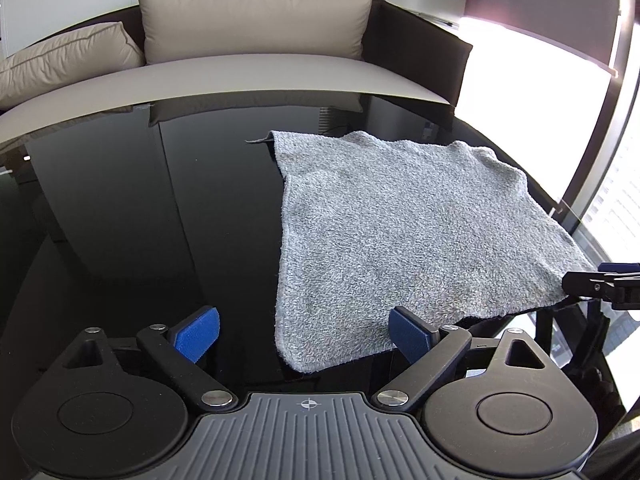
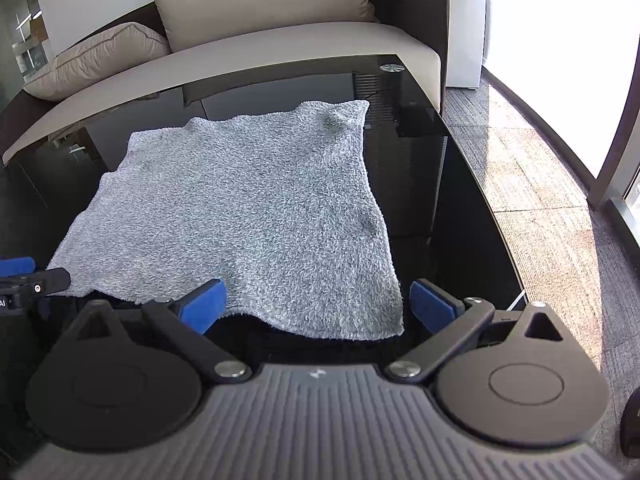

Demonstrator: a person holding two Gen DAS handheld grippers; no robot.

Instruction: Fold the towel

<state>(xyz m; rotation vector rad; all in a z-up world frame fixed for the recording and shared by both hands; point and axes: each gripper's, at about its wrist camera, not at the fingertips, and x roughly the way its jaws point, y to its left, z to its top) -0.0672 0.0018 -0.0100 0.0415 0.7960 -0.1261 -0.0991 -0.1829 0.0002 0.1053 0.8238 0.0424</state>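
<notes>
Grey terry filled the middle of both views: the towel (image 2: pixel 248 216) lay spread in a single layer on the black glass table (image 1: pixel 120 220), its near edge a little rumpled and lifted in the lower centre of each frame. No fold was made yet, by the look of it.

In the left wrist view, the left gripper (image 1: pixel 306 334) sat at the bottom with its blue pads (image 1: pixel 198 334) wide apart, released, the towel's near left corner lying between the jaws but not touching either pad. In the right wrist view, the right gripper (image 2: pixel 316 306) was just as spread and empty-handed, the towel's near right corner between its blue pads (image 2: pixel 432 306).

My read: the step in hand was pinching the two near corners. To do it well, each gripper should slide low along the glass so one pad gets under the hem, bite both corners at an even depth, then lift together and carry the near edge over to meet the far edge squarely. The glass looked slick, so an uneven tug could drag the whole cloth.

Further back, the far right corner was humped up. Beyond the table's far edge stood a sofa (image 2: pixel 304 44) with beige cushions (image 1: pixel 256 16), clear of the work. At the right of the right wrist view, the table edge dropped to carpet (image 2: pixel 540 184); nothing blocked the fold.
</notes>
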